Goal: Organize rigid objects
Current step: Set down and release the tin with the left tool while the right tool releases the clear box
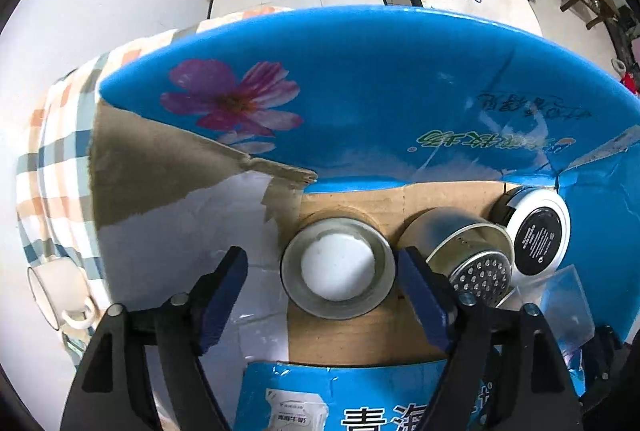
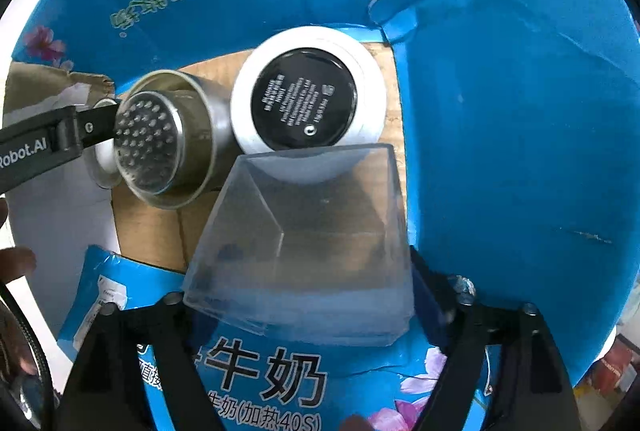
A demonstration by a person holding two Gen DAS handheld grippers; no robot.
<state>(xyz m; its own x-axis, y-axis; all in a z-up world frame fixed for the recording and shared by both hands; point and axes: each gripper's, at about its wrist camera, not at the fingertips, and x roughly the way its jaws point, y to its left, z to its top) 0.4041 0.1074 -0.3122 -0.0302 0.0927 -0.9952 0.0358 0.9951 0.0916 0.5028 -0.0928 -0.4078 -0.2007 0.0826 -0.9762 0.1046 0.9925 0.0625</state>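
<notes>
Blue carton (image 1: 360,79) (flaps up): right tool (image 2: 298,295) grips clear box (image 2: 304,243).

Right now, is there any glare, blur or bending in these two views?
Left wrist view: fisheye bows the blue box flap into an arc; the mug at the edge is smeared. Right wrist view: the clear plastic box looks hazy, the black-lidded jar sharp.

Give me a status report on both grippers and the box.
Left gripper open over the metal tin. Right gripper shut on clear plastic container, inside blue box. White jar close ahead.
</notes>
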